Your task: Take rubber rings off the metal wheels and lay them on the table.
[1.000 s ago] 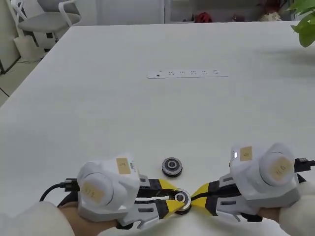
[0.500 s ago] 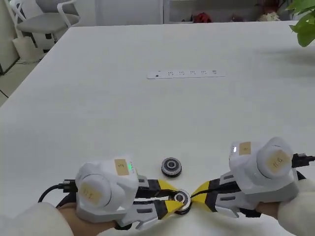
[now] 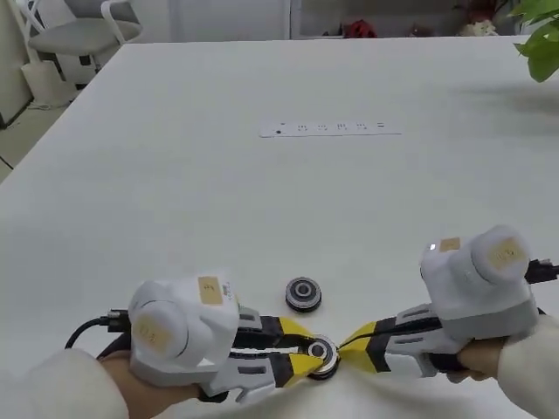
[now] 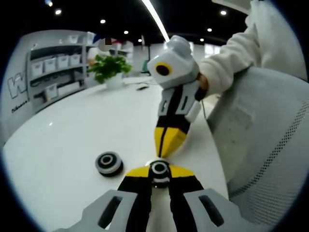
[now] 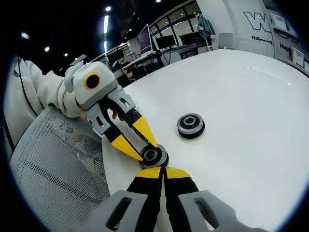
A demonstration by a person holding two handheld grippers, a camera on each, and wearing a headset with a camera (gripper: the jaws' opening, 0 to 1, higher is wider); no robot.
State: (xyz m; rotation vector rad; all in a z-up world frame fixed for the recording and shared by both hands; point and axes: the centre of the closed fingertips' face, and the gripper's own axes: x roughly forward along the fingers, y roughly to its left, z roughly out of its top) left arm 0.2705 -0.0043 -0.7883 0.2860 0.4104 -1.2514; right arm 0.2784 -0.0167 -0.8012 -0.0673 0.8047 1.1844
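While the left gripper [image 3: 301, 360] is clamping the near wheel [image 3: 320, 353] between its yellow tips close to the table's [image 3: 262, 201] front edge, the right gripper [image 3: 348, 342] is pressing in from the opposite side. Its jaws are drawn almost together, tips against the wheel's rim; whether they are actually pinching the black rubber ring [image 5: 163, 155] cannot be told. The step in hand looks to be the stripping of this first ring, which is sitting on its wheel. The next move is calling for the left gripper to be holding the wheel firm as the right one catches the ring's edge, peels it outward and lays it on bare table. Just beyond, a second wheel [image 3: 303, 294] is lying flat, ring on, untouched. Farther off, a white power strip [image 3: 330, 130] is lying across the table, and a plant [image 3: 541, 39] is showing at the far right corner.
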